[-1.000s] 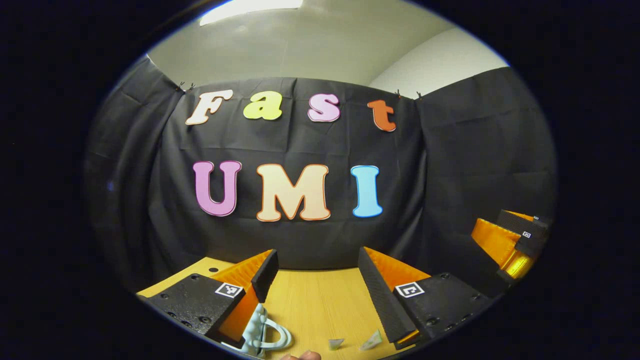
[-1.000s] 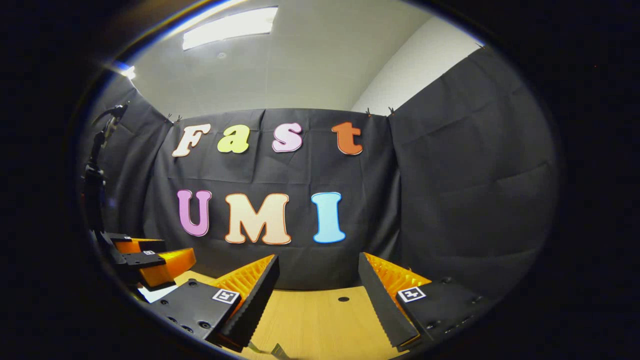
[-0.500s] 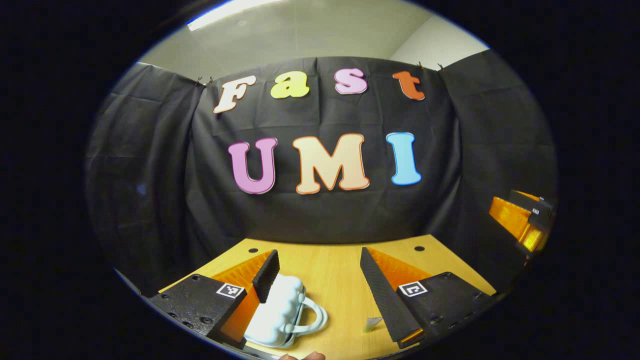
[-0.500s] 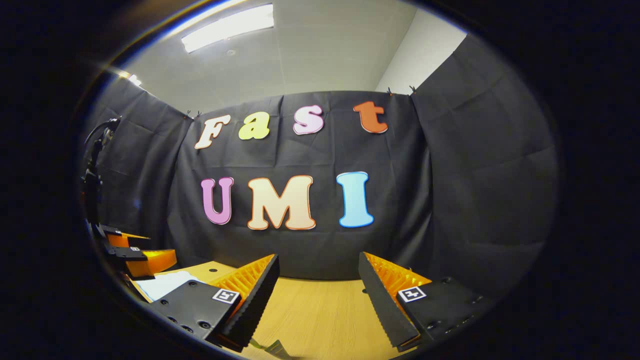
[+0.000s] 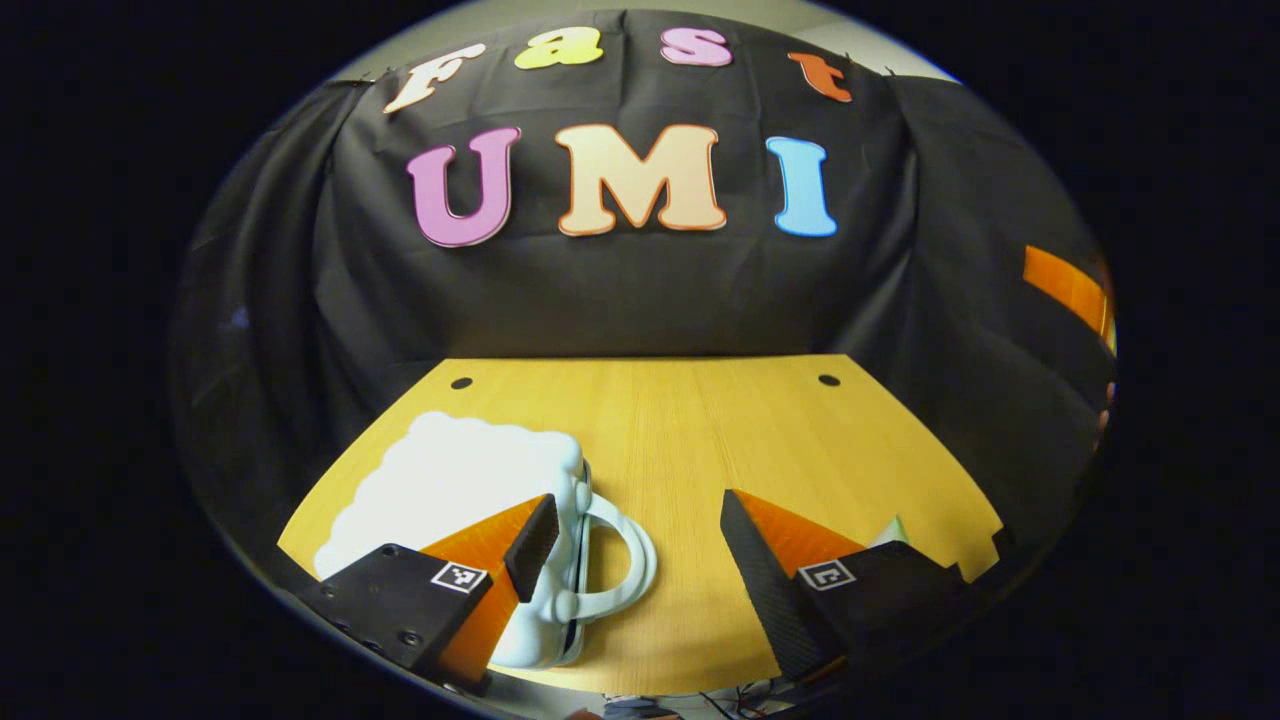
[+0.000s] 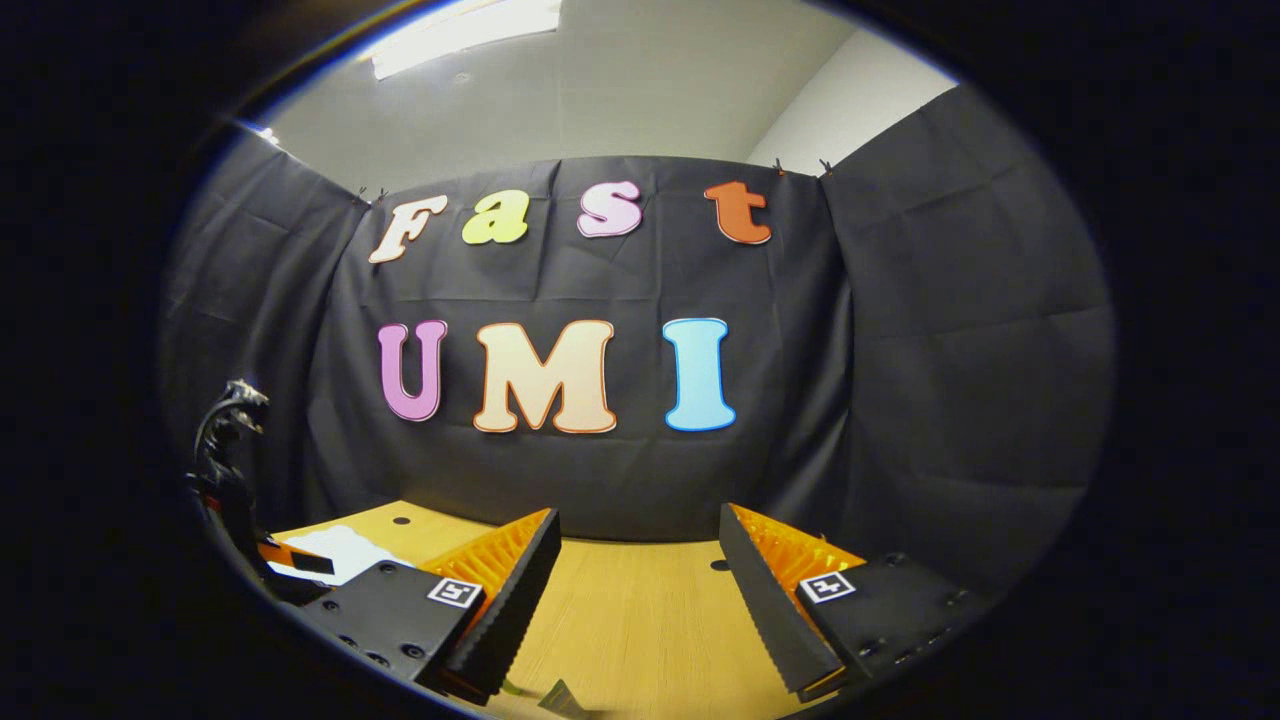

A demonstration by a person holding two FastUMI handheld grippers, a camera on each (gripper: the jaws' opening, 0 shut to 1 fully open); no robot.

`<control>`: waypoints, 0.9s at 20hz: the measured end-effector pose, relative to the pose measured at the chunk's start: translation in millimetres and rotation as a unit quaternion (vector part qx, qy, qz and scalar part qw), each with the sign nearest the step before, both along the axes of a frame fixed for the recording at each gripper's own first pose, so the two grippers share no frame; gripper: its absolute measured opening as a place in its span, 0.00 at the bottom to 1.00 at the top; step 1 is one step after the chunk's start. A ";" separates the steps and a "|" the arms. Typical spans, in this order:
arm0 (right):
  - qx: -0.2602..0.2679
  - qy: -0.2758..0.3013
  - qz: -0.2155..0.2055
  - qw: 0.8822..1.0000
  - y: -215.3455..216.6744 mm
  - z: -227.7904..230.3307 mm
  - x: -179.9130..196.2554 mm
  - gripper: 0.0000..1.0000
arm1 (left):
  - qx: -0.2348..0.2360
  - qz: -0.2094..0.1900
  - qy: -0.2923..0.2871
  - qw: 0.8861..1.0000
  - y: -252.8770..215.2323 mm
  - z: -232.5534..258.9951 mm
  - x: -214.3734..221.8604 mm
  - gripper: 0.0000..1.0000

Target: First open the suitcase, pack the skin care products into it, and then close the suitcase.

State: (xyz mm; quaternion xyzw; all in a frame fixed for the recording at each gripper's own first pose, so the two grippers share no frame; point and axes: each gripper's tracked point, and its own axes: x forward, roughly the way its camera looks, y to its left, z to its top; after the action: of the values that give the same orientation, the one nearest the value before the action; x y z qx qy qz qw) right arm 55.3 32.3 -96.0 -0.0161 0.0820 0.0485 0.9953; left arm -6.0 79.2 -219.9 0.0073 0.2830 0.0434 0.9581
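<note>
Left gripper view: closed suitcase (image 5: 450, 480) on table (image 5: 720, 440).

You can read no label, brand or number here: the square coded markers (image 5: 459, 577) on your left gripper's (image 5: 637, 540) finger mounts and on your right gripper's (image 6: 637, 565) carry only patterns, not legible text.

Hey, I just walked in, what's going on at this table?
A person holds a gripper in each hand over a wooden table. The left gripper hangs open above a small pale, bumpy suitcase with a loop handle; the suitcase looks shut, so opening it comes first. The right gripper is open too, holding nothing. A small packet lies by the left gripper's finger, possibly one of the skin care products.
</note>
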 end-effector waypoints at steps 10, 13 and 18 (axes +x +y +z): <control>-0.055 0.029 -0.063 0.996 -24.7 -11.9 6.6 0.99 | -0.027 0.002 0.133 0.991 10.1 -94.6 18.4 0.94; -0.068 0.029 -0.072 0.995 -23.8 -9.4 4.7 0.99 | -0.033 -0.008 0.163 0.986 6.6 -110.6 21.5 0.92; -0.084 0.029 -0.073 0.993 -17.0 -6.8 0.4 0.99 | -0.056 -0.021 0.190 0.980 -8.6 -124.7 31.4 0.90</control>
State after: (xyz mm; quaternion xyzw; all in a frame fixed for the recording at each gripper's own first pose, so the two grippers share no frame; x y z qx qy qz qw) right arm 55.6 15.3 -102.8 -0.0925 0.1152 -0.0308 0.9885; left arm 25.5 70.6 -344.5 -0.0324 0.4614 0.0053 0.8866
